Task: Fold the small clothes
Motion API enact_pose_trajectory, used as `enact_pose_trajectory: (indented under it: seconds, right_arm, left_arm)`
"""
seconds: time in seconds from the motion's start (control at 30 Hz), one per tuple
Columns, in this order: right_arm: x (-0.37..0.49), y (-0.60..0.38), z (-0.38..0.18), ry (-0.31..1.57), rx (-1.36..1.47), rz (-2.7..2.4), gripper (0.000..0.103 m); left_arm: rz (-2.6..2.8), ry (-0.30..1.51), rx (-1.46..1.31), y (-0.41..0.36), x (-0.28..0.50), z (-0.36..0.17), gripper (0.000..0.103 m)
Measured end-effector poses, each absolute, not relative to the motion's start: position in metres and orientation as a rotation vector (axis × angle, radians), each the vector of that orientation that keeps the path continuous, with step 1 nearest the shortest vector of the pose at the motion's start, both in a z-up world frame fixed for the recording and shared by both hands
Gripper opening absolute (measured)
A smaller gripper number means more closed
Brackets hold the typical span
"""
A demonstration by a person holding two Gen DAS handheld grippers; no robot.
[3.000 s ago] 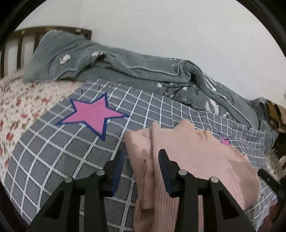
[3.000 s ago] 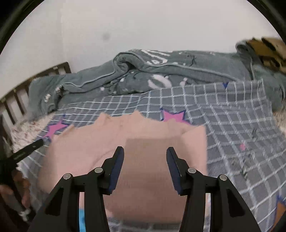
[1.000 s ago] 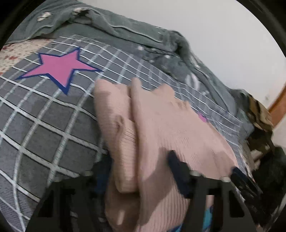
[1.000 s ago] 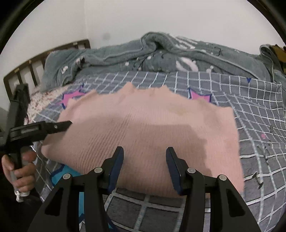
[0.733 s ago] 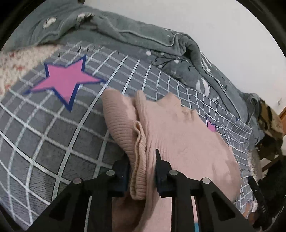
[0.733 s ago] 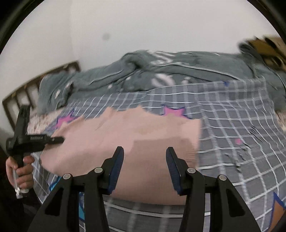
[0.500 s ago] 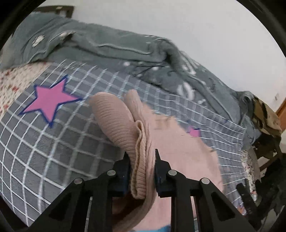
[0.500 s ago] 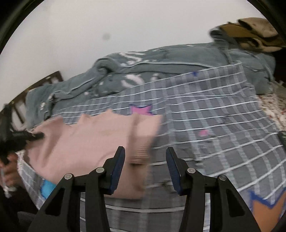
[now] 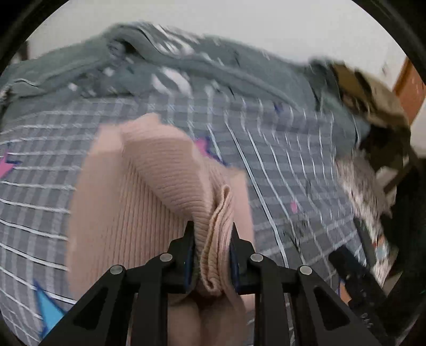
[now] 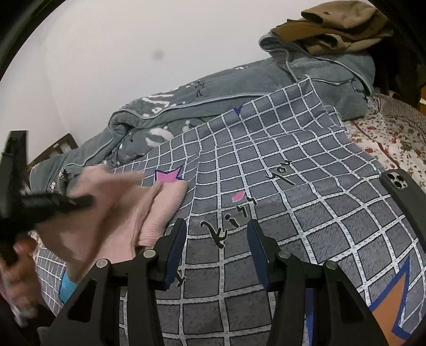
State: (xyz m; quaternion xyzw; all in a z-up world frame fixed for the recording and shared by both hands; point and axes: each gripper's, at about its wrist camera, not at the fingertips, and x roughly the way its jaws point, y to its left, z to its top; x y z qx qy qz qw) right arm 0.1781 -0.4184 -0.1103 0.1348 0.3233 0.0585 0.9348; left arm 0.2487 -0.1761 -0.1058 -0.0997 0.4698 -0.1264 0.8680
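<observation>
A pink ribbed knit garment (image 9: 149,191) lies on a grey checked bedsheet (image 9: 279,170). My left gripper (image 9: 210,239) is shut on a bunched fold of the garment and holds that edge lifted over the rest of it. In the right wrist view the garment (image 10: 127,213) sits at the left, blurred, with the left gripper (image 10: 87,199) on it. My right gripper (image 10: 216,229) is open and empty, over bare sheet to the right of the garment.
A rumpled grey quilt (image 10: 213,95) lies along the wall behind the sheet. Brown clothes (image 10: 338,24) are piled at the far right. A phone in a black case (image 10: 402,191) lies on the sheet's right edge. A floral sheet (image 10: 394,133) shows beyond.
My left gripper closed on the garment's left edge and carried it up and to the right over the garment. My right gripper moved off the garment to the right, staying open.
</observation>
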Motion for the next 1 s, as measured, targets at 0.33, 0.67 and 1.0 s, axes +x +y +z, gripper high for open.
enact_pose_trajectory:
  seconds: [0.33, 0.67, 1.0]
  right_arm:
    - [0.179, -0.398, -0.101, 0.639, 0.313, 0.194, 0.047]
    - [0.175, -0.334, -0.082, 0.585, 0.404, 0.464, 0.048]
    - [0.19, -0.272, -0.116, 0.695, 0.181, 0.354, 0.009]
  left_arm:
    - [-0.341, 0.839, -0.275, -0.124, 0.23, -0.077, 0.061]
    - [-0.189, 0.785, -0.283, -0.02, 0.214, -0.112, 0.061]
    - [-0.236, 0.747, -0.288, -0.001, 0.206, -0.142, 0.061]
